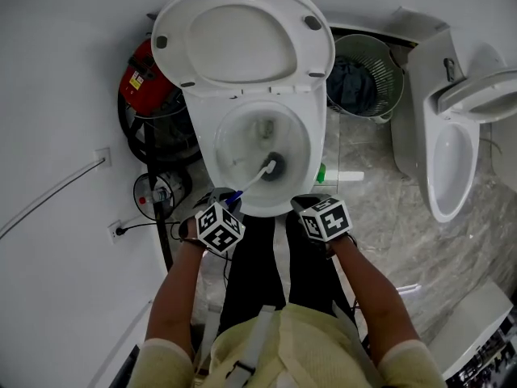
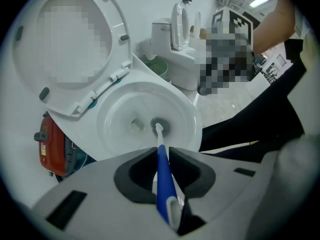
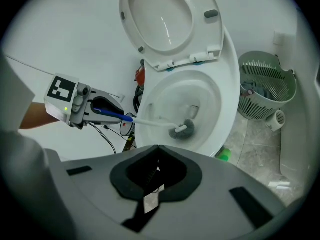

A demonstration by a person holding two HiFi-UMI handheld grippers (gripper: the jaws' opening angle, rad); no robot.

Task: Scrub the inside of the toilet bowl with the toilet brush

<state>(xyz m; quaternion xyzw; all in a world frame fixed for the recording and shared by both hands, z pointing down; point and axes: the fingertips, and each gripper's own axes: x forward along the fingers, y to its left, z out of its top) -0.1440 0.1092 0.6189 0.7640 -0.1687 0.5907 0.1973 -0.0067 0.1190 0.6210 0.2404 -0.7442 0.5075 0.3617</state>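
Observation:
The white toilet bowl (image 1: pixel 303 148) stands open, lid raised (image 1: pixel 242 35). A toilet brush with a blue and white handle (image 2: pixel 163 176) reaches into the bowl; its grey bristle head (image 1: pixel 272 166) (image 3: pixel 182 130) rests near the drain at the bottom. My left gripper (image 1: pixel 226 208) (image 2: pixel 161 154) is shut on the brush handle, at the bowl's front left rim. My right gripper (image 1: pixel 311 207) (image 3: pixel 158 148) hovers at the front right rim, its jaws shut with nothing between them.
A grey waste basket (image 1: pixel 365 75) stands right of the toilet, a second white fixture (image 1: pixel 452 152) further right. A red appliance (image 1: pixel 141 79) and cables (image 1: pixel 153 192) crowd the left side by the wall. A green bottle (image 1: pixel 321 172) lies on the marble floor.

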